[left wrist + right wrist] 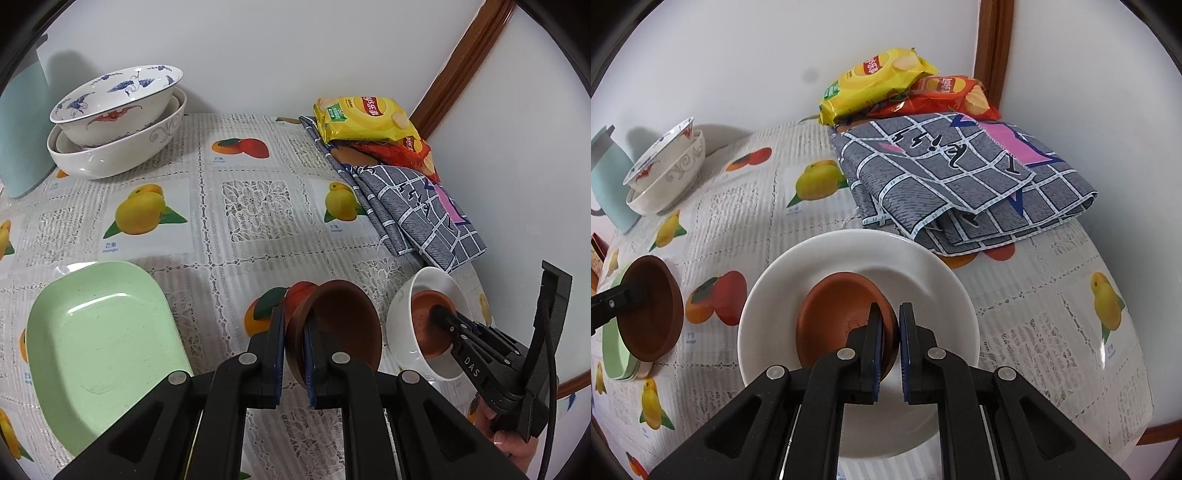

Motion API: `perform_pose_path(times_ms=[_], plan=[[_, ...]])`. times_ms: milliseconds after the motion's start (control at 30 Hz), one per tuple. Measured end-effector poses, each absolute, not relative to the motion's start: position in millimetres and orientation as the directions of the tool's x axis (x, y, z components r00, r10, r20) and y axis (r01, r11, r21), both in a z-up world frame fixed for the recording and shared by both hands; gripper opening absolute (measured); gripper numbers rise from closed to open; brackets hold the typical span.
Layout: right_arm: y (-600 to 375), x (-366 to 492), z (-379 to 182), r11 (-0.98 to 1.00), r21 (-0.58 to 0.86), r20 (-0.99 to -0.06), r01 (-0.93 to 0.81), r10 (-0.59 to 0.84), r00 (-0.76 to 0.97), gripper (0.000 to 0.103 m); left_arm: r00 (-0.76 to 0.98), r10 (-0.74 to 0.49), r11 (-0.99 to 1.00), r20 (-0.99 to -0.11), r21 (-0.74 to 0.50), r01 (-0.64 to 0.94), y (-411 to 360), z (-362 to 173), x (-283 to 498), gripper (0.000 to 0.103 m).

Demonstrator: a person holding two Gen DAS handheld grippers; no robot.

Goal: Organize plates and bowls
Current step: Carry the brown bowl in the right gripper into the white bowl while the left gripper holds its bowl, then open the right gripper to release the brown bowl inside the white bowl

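L gripper [295,328] clamps rim of brown bowl [343,325], held tilted above cloth. R gripper [890,325] grips second brown bowl [842,317] inside white bowl [857,258], lying at L's 3 o'clock; L nearer for nesting.

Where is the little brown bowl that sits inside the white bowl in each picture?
Left wrist view: brown bowl far right, inside the white bowl, right gripper reaching in.
Right wrist view: low centre, at the gripper.
Shared landmark: grey checked cloth.
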State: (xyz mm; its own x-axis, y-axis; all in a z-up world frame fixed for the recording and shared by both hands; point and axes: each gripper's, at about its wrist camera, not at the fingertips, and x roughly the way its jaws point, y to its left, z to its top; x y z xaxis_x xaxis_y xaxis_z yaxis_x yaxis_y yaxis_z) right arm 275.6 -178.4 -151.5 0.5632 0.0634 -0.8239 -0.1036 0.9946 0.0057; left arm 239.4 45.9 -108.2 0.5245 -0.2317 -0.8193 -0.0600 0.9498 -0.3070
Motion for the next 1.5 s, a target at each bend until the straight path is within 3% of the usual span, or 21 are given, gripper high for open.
perform_pose_path(times_ms=[200, 333, 1000, 1067, 1200, 1500], plan=[[-170.3, 276.5, -156.7, 0.989, -0.078, -0.836, -0.123, 0.002, 0.549, 0.008, 0.516, -0.235, 0.95, -0.824, -0.307, -0.056, 46.3, -111.2, 242.0, 0.009], [-163.0, 279.0, -166.5, 0.979, -0.152, -0.856, -0.135, -0.062, 0.513, 0.014, 0.517, -0.235, 0.949, -0.823, -0.309, -0.06, 47.8, -111.2, 241.8, 0.009], [-160.2, 279.8, -168.7, 0.982, -0.147, -0.869, -0.121, -0.07, 0.489, 0.022, 0.537, -0.233, 0.951, -0.811, -0.306, -0.048, 52.7, -96.8, 227.2, 0.009], [-160.2, 279.2, -166.9, 0.982, -0.14, -0.869, -0.127, -0.061, 0.49, 0.026, 0.542, -0.232, 0.951, -0.808, -0.305, -0.047, 52.6, -93.9, 225.2, 0.009], [-161.3, 271.8, -156.2, 0.983, -0.131, -0.848, -0.127, -0.045, 0.528, 0.047, 0.552, -0.231, 0.953, -0.802, -0.302, -0.04, 50.3, -87.5, 220.3, 0.009], [-165.7, 252.0, -136.0, 0.985, -0.096, -0.826, -0.145, 0.003, 0.564, 0.047, 0.564, -0.226, 0.956, -0.794, -0.292, -0.027, 38.8, -73.8, 208.1, 0.009]])
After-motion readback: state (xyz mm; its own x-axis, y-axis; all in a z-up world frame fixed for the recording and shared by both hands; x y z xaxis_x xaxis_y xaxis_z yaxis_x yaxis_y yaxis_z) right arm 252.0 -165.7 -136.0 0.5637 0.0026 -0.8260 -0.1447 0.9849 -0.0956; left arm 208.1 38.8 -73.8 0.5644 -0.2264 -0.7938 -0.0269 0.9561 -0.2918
